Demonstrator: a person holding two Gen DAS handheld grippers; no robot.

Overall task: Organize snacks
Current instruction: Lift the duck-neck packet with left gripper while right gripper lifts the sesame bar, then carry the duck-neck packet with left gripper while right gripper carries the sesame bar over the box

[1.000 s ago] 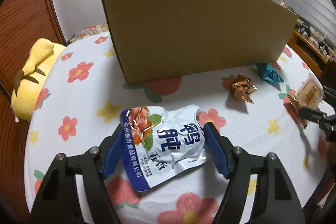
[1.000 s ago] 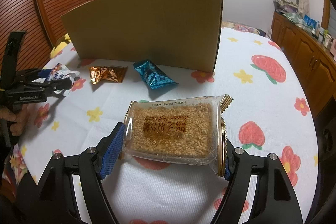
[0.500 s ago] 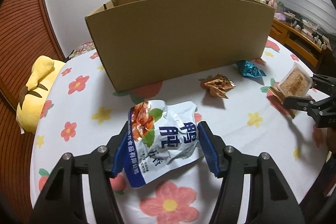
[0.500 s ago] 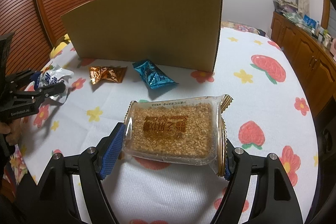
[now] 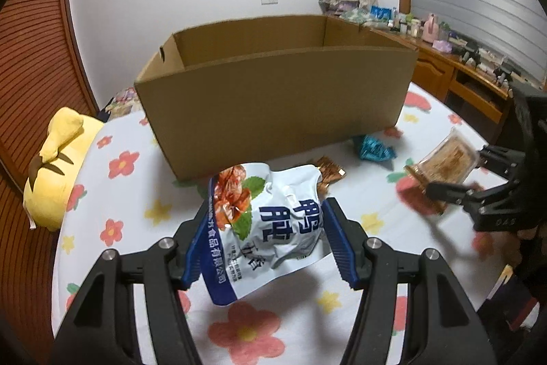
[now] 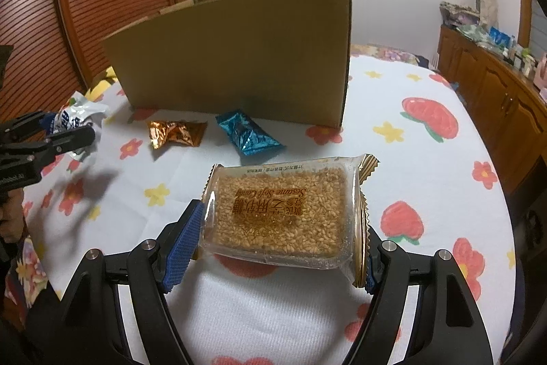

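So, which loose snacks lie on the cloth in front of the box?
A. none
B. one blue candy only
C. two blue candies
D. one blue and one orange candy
D: a blue candy and an orange candy lie before the box.

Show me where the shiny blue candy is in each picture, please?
Left wrist view: the blue candy lies right of centre on the flowered tablecloth, just in front of the cardboard box, near its right end.
Right wrist view: the blue candy lies near the middle, in front of the box, right of the orange candy.
Shared landmark: the cardboard box, right behind the candy in both.
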